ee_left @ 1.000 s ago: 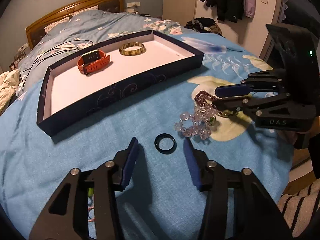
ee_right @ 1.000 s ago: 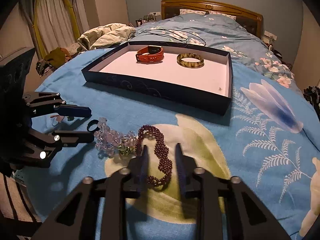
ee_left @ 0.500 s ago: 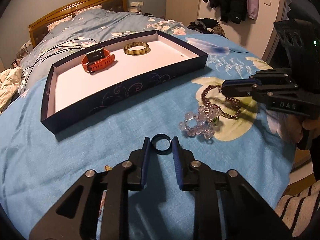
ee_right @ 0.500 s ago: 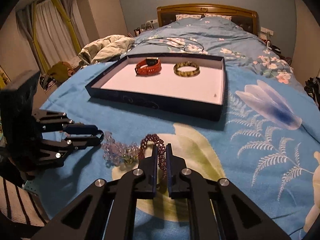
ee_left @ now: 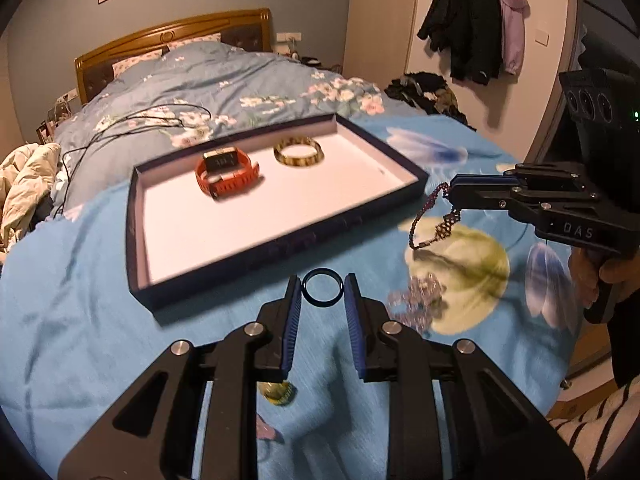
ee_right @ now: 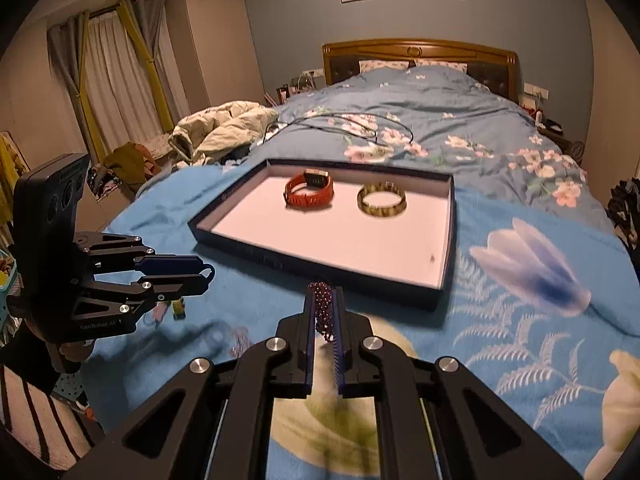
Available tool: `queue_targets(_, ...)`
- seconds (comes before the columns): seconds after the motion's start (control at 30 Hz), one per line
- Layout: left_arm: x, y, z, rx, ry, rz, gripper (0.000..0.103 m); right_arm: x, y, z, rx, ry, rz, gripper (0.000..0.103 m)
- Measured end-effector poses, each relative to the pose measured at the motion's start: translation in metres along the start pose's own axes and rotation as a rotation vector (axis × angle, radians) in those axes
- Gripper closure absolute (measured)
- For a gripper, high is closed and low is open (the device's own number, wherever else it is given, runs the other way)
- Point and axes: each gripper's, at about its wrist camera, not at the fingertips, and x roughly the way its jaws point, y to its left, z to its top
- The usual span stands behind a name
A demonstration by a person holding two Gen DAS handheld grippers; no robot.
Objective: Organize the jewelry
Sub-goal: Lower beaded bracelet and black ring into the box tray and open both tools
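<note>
My left gripper is shut on a black ring and holds it above the blue bedspread, in front of the dark blue tray. My right gripper is shut on a dark red beaded bracelet, which hangs from the fingertips in the left wrist view. The tray holds an orange watch and a yellow-brown bangle. A clear beaded bracelet lies on the bedspread, right of my left gripper.
A small gold item lies on the bedspread under my left gripper. Black cables run across the quilt behind the tray. A crumpled quilt lies at the bed's left side. Coats hang on the far wall.
Both grippers closed and lifted. The left took the black ring off the bedspread; the right took the dark red bracelet up away from the clear beads. Both moved toward the tray.
</note>
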Motion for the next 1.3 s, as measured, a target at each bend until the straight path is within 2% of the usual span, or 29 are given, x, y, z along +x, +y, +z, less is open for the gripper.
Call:
queue_targets(0.27, -0.002, 0.012, 0.021, -0.015, -0.039, 0.027, 0.081, 0.002, -0.006, 0.028, -0.012, -0.052, -0.007, 0.097)
queue_targets(0.53, 0.015, 0.033, 0.043, -0.041, -0.049, 0.050, 0.081, 0.021, -0.013, 0.057, -0.010, -0.076, -0.001, 0.097)
queue_targets(0.93, 0.056, 0.057, 0.059, -0.098, -0.002, 0.065, 0.081, 0.064, -0.023, 0.081, 0.020, -0.047, 0.010, 0.097)
queue_targets(1.3, 0.084, 0.065, 0.066, -0.119, 0.044, 0.087, 0.081, 0.099, -0.034, 0.083, 0.081, 0.001, 0.038, 0.097)
